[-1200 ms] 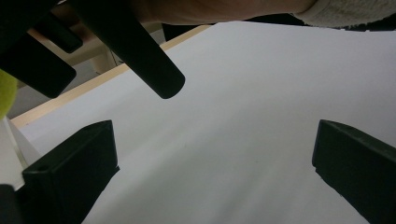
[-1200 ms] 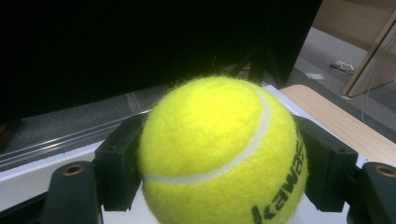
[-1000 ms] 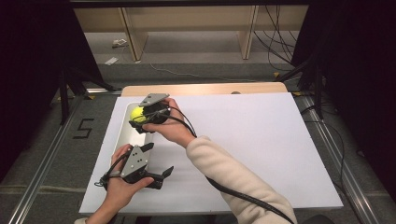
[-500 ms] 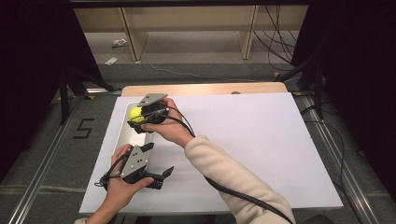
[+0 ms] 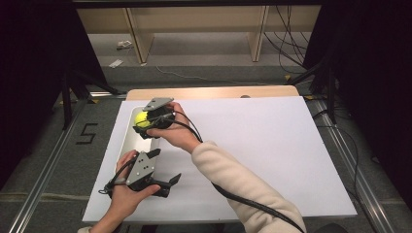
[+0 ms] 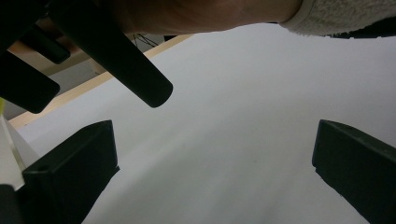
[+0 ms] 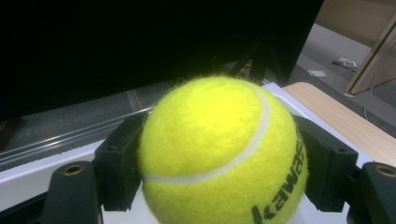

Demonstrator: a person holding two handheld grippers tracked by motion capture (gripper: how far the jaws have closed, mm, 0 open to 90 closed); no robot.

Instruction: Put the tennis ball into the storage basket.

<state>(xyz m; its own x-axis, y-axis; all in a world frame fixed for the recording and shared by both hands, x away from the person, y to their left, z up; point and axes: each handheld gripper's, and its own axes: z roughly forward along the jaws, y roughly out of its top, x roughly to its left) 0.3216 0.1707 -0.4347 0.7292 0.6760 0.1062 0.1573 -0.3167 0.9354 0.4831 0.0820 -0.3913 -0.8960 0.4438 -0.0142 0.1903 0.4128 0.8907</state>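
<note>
A white bench (image 5: pixel 272 145) carries a pale tray (image 5: pixel 130 141) at its left edge. The left gripper (image 5: pixel 165 170) rests near the front, fingers spread wide. Above the tray, the right gripper (image 5: pixel 141 124) pinches a yellow tennis ball (image 7: pixel 222 154).

I count one tennis ball (image 7: pixel 222 154), one white tray (image 5: pixel 127 141), one white sheet (image 5: pixel 272 145) and two grippers, left (image 5: pixel 163 171) and right (image 5: pixel 145 124).

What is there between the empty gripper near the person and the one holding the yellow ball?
In the high view, only the white tray and bare white table sheet separate the left gripper from the right gripper gripping the tennis ball.
</note>
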